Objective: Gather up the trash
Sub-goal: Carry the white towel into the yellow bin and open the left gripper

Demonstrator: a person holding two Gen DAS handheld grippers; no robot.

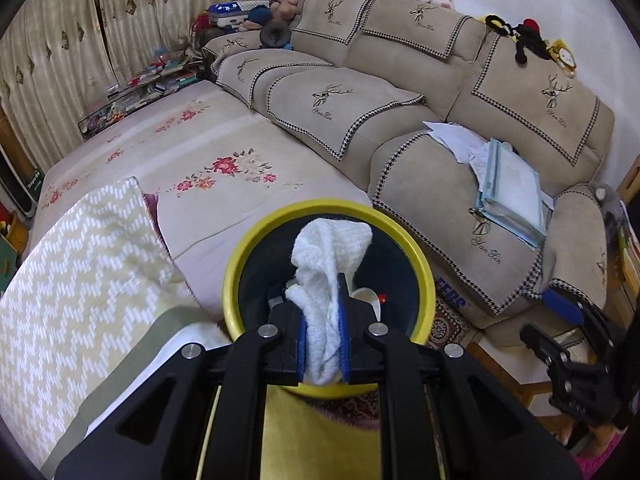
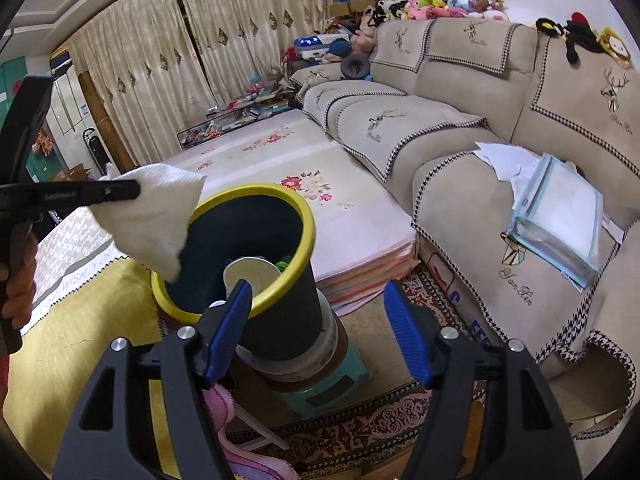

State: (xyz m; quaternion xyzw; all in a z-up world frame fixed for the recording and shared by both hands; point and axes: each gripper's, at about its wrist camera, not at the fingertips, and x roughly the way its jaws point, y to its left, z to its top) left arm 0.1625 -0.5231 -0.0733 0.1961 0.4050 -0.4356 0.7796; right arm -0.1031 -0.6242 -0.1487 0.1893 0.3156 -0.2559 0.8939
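Observation:
My left gripper [image 1: 324, 300] is shut on a white paper towel [image 1: 328, 256] and holds it right over the mouth of a black bin with a yellow rim [image 1: 236, 268]. In the right wrist view the towel [image 2: 152, 216] hangs from the left gripper [image 2: 132, 190] at the bin's left rim [image 2: 308, 220]. The bin holds a white cup [image 2: 250, 274] and something green. My right gripper [image 2: 318, 300] is open and empty, just in front of the bin. It also shows at the right edge of the left wrist view [image 1: 560, 320].
The bin stands on a roll of tape and a teal stool [image 2: 328, 392]. A beige sofa [image 1: 400, 92] with papers and a folder [image 1: 508, 184] is to the right. A floral-covered table [image 1: 192, 160] lies behind the bin. Patterned rug [image 2: 360, 436] below.

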